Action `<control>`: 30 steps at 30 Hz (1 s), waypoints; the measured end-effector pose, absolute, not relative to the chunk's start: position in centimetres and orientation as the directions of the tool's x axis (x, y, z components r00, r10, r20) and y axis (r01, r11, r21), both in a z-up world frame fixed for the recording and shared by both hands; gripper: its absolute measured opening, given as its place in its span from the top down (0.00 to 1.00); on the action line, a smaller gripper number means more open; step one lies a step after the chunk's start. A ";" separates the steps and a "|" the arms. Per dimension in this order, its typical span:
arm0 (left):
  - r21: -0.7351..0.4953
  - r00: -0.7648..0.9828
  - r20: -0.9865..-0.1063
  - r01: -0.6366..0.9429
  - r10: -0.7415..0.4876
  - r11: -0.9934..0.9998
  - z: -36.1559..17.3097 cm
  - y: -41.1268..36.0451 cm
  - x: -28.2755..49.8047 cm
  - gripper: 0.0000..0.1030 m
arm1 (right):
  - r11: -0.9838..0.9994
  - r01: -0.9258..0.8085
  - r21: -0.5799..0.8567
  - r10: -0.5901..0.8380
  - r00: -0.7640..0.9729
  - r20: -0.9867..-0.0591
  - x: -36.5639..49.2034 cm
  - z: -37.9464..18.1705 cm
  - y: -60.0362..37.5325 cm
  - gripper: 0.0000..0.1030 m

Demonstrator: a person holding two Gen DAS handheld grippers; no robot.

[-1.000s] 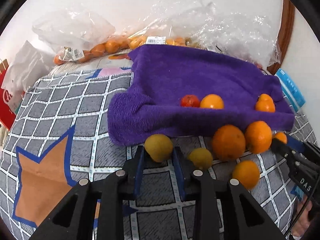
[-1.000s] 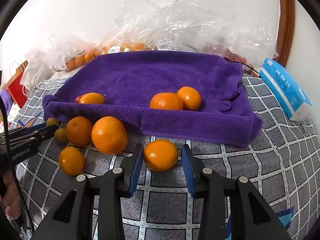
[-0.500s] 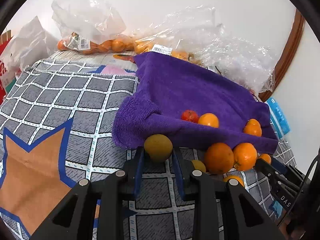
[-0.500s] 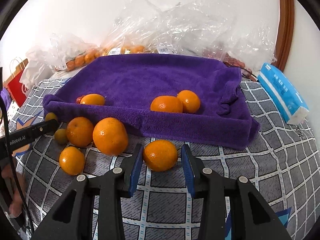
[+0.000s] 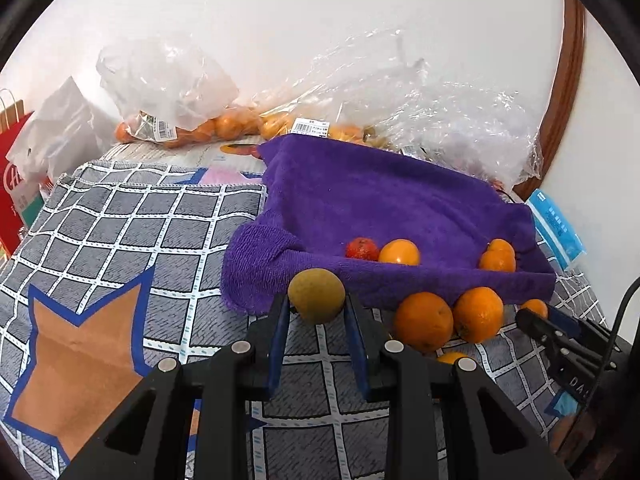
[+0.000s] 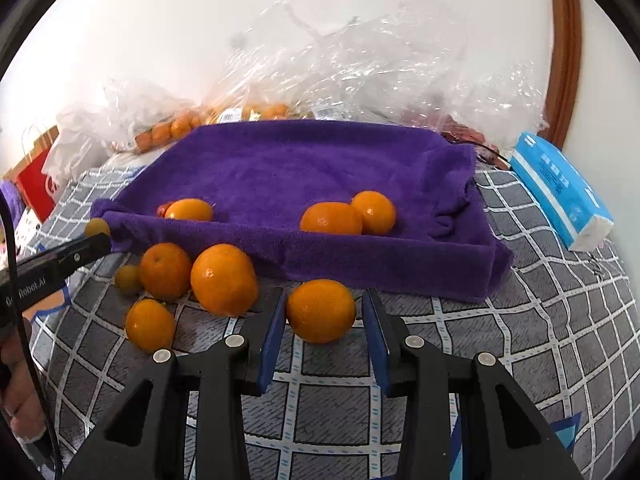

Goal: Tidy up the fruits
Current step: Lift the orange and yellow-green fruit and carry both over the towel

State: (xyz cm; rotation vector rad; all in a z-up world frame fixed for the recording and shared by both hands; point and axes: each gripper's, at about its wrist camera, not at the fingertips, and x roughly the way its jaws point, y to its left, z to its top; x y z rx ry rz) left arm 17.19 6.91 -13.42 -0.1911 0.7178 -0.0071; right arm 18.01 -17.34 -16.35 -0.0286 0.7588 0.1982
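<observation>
Presently the left claw (image 5: 317,312) is clamped on a greenish-yellow fruit (image 5: 316,295), lifted before the purple towel tray (image 5: 360,200), apparently for sorting; the right claw (image 6: 324,314) grips an orange (image 6: 321,310).

You had a grey checked cloth (image 6: 540,320) w/ an orange star patch (image 5: 80,356) under everything. A blue tissue pack (image 6: 560,188) lay at right, a red paper bag (image 5: 12,176) at far left, and a brown wooden frame (image 5: 560,92) stood vs. the white wall (image 5: 320,12).

Probably a home: patterned quilt (image 5: 120,224), grocery bags (image 5: 168,80) by wall
</observation>
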 end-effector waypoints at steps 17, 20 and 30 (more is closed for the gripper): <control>-0.190 0.796 -0.598 -0.026 -0.095 0.981 -12.7 6.8 16.4 0.74 | 0.982 -0.180 0.059 0.175 0.740 -0.649 17.3 -15.6 -17.9 0.63; -0.185 0.812 -0.577 -0.026 -0.088 0.982 -12.4 6.7 16.1 0.74 | 0.982 -0.180 0.057 0.174 0.744 -0.645 17.2 -15.5 -17.8 0.63; -0.180 0.834 -0.547 -0.026 -0.078 0.983 -11.9 6.6 15.6 0.74 | 0.977 -0.190 0.095 0.207 0.749 -0.629 17.1 -15.3 -18.2 0.63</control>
